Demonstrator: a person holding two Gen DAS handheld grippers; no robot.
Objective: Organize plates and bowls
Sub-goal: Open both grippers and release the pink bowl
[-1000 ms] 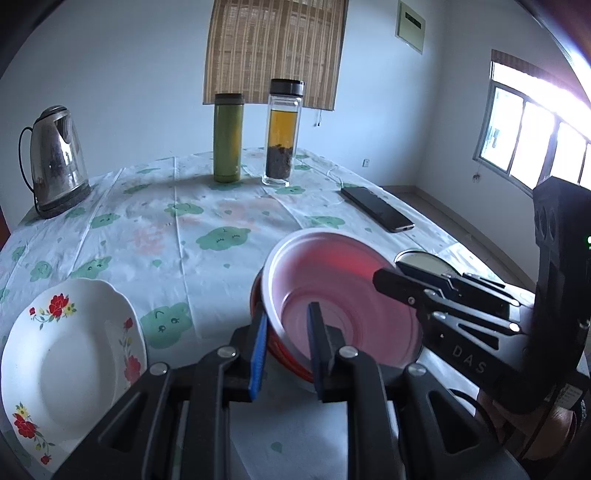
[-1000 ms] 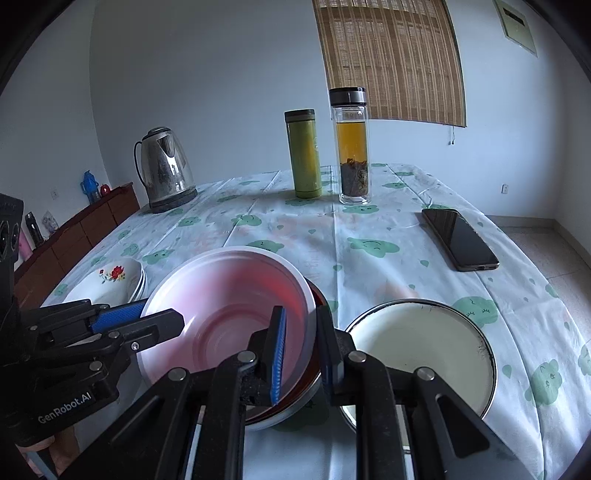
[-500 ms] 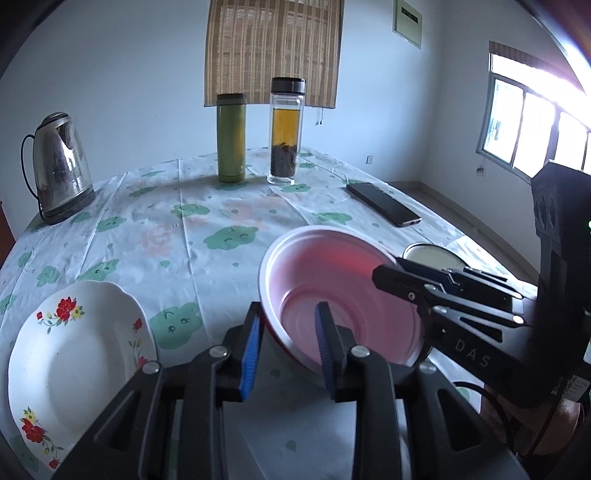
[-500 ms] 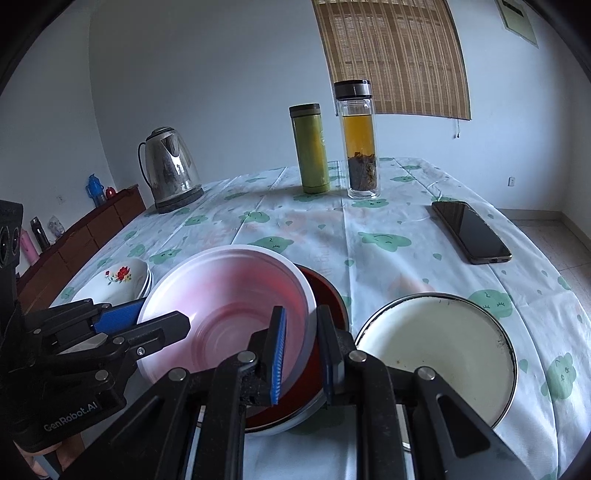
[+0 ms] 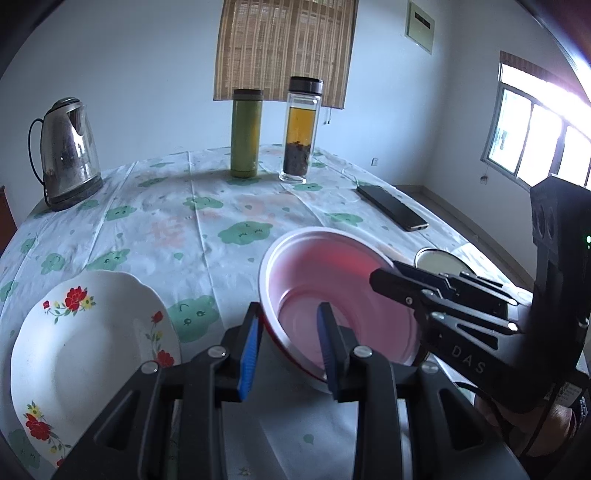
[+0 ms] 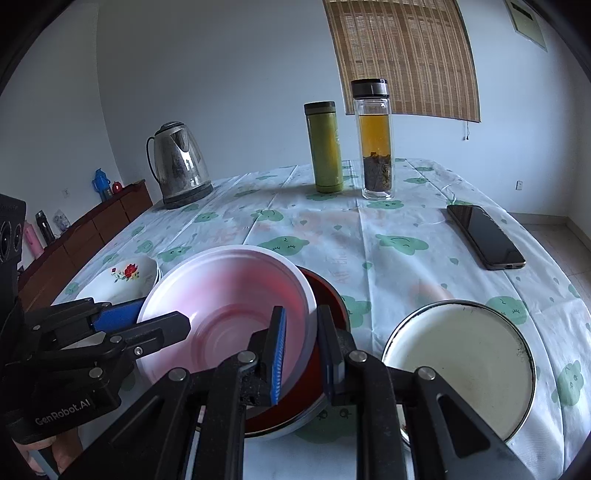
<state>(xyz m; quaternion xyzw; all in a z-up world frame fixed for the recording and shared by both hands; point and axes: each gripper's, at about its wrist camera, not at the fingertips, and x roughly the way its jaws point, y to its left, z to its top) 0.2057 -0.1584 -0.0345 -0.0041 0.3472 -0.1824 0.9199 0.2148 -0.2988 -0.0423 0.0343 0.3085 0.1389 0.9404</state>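
Pale, bare walls (image 5: 129, 66) enclosed the room, where a woven bamboo blind (image 5: 282, 48) hung behind a table draped in a white cloth printed with green clouds (image 5: 207, 221). Daylight poured through a multi-pane window (image 5: 535, 136) on the right-hand wall, above a light tiled floor (image 5: 461, 218). A low wooden cabinet (image 6: 92, 229) stood along the opposite wall, and a small framed panel (image 5: 419, 26) was mounted high up.

Glossy pink plastic bowl (image 6: 225, 314) between matt black fingers (image 6: 332, 347), ribbed blue pads (image 6: 277, 354); beside them, enamelled metal plate (image 6: 458, 365), creased tablecloth (image 6: 332, 229).
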